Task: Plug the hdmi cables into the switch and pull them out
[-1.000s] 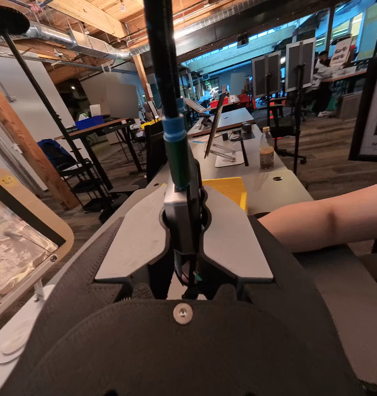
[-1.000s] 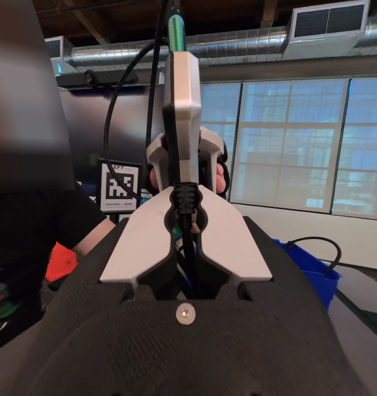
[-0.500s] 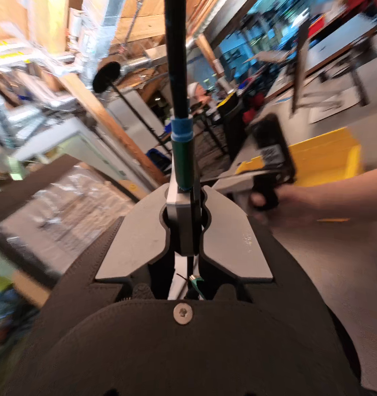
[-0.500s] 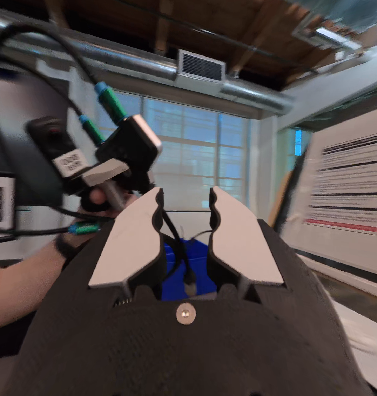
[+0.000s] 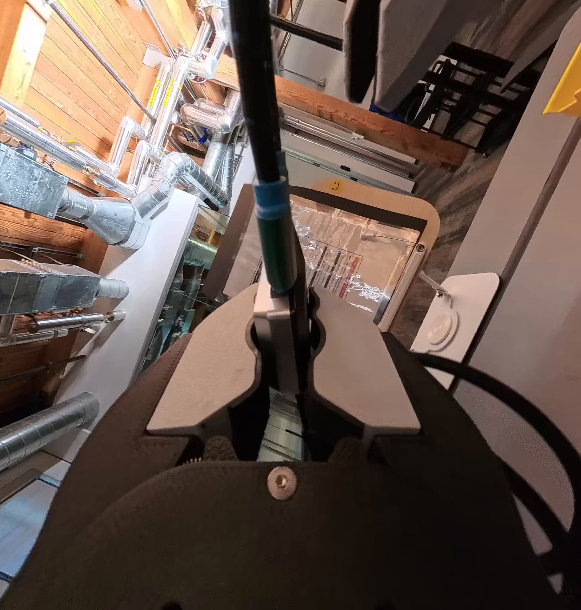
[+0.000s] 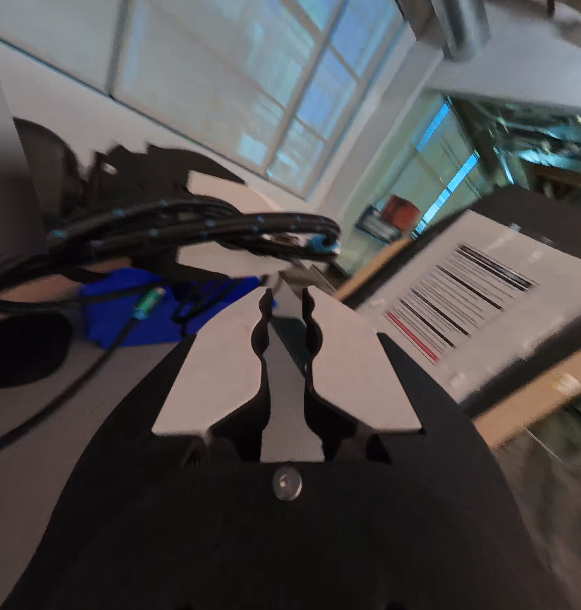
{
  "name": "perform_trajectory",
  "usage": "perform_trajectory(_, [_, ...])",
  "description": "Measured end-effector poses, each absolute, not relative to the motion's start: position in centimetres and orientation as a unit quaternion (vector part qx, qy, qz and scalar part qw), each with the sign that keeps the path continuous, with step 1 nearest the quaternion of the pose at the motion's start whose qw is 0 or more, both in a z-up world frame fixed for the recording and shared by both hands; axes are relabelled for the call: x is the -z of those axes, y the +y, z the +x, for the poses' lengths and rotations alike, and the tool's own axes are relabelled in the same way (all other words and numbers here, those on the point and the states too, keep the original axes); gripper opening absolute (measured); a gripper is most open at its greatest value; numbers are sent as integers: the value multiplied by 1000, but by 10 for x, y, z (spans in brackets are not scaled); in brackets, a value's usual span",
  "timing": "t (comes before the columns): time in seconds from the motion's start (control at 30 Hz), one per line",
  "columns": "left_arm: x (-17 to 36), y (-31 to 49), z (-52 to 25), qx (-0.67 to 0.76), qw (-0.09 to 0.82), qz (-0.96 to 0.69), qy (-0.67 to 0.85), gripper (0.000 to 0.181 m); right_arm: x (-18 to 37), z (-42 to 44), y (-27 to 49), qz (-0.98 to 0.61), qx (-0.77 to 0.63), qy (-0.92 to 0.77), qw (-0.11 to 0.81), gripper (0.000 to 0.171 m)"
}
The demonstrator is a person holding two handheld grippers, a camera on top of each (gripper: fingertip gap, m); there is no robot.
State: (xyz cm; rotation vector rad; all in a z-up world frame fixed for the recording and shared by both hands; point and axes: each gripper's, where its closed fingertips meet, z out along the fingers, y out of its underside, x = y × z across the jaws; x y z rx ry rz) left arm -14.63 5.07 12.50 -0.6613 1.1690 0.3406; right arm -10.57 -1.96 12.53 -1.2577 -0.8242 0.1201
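Observation:
In the left wrist view my left gripper (image 5: pixel 284 292) is shut on the silver HDMI switch (image 5: pixel 275 333), held edge-on between the grey fingers. A green plug with a blue collar (image 5: pixel 275 251) sits in the switch's far end, and its black cable (image 5: pixel 252 82) runs up out of frame. My right gripper (image 6: pixel 285 293) is open and empty, with a narrow gap between the jaws. In the blurred right wrist view, braided black cables (image 6: pixel 183 221) loop at the left, and a loose green plug (image 6: pixel 148 302) hangs in front of a blue bin (image 6: pixel 117 313).
A grey table (image 5: pixel 546 264) and a yellow bin (image 5: pixel 573 72) are at the right of the tilted left view, and a board with a clear plastic panel (image 5: pixel 348 237) is behind the switch. Another black cable (image 5: pixel 513 412) arcs beside the gripper. A lined poster (image 6: pixel 464 297) is at the right.
My right gripper let go of the black cable plug at the switch, opened and swung away; its jaws have since narrowed. My left gripper rolled over, still holding the switch.

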Motion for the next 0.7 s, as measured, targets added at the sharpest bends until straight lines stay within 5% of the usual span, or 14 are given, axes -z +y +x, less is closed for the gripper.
perform_trajectory(0.1, [-121,53,-145,-168,764,-302,544,22,-142,-55,-11,-611,37,-281,740,19])
perform_trajectory(0.3, [-100,58,-133,-237,732,-272,578,22,-209,-50,-84,-552,-52,-241,797,21])
perform_trajectory(0.7, [-47,65,-103,-282,672,-250,638,22,-53,-105,-3,-774,-12,-325,543,33])
